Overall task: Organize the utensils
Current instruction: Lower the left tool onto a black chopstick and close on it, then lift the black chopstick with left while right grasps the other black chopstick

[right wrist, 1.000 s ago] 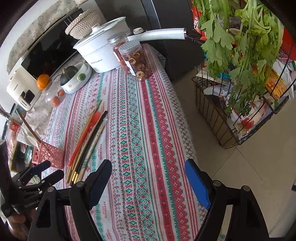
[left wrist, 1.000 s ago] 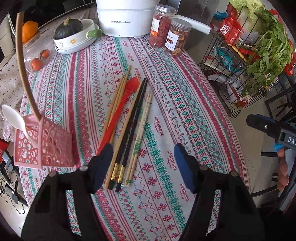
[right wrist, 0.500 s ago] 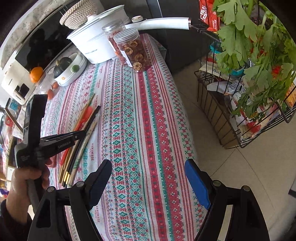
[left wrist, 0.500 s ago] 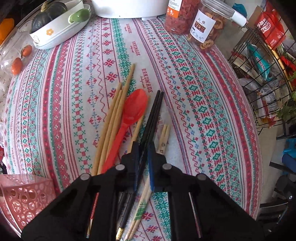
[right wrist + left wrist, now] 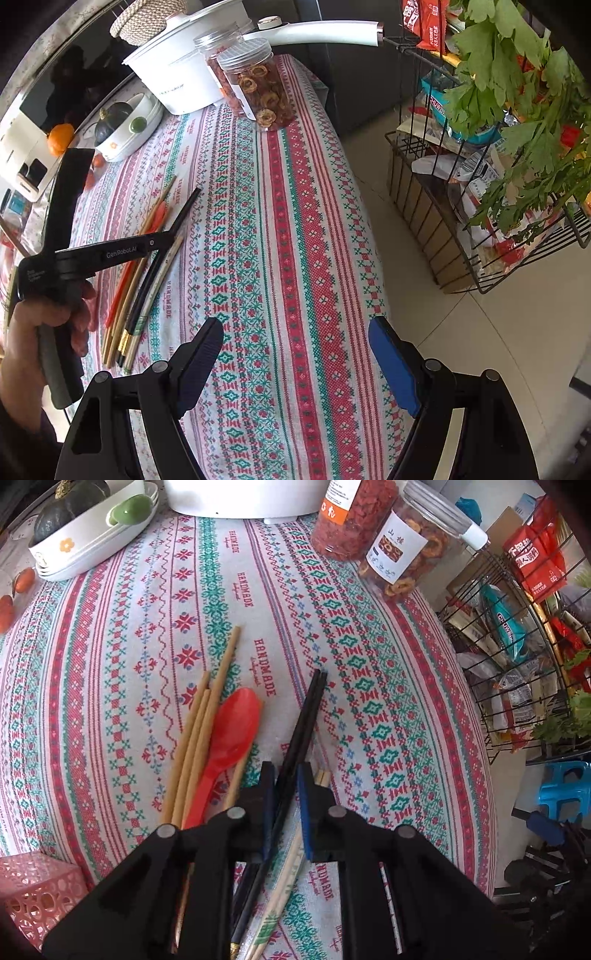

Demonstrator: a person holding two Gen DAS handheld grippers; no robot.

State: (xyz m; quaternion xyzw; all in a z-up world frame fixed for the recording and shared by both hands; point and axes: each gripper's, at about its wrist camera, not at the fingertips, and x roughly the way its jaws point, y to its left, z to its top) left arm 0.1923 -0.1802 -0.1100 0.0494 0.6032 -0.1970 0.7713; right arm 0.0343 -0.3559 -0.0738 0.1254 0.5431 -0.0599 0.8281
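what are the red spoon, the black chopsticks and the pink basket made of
Red spoon: probably plastic, with a uniform saturated colour and a soft sheen on the bowl. Black chopsticks pinched in the left tongs: smooth and dark, perhaps lacquered wood or plastic; the look leaves it open. Pink perforated basket: likely moulded plastic, given its even cut-out holes.

black chopsticks [image 5: 301, 720] handles behind jaws, pink basket [image 5: 35, 890] perhaps half cropped

Glossy red plastic spoon [image 5: 232, 727] and matt wooden chopsticks [image 5: 199, 731] on woven patterned tablecloth [image 5: 110, 664].
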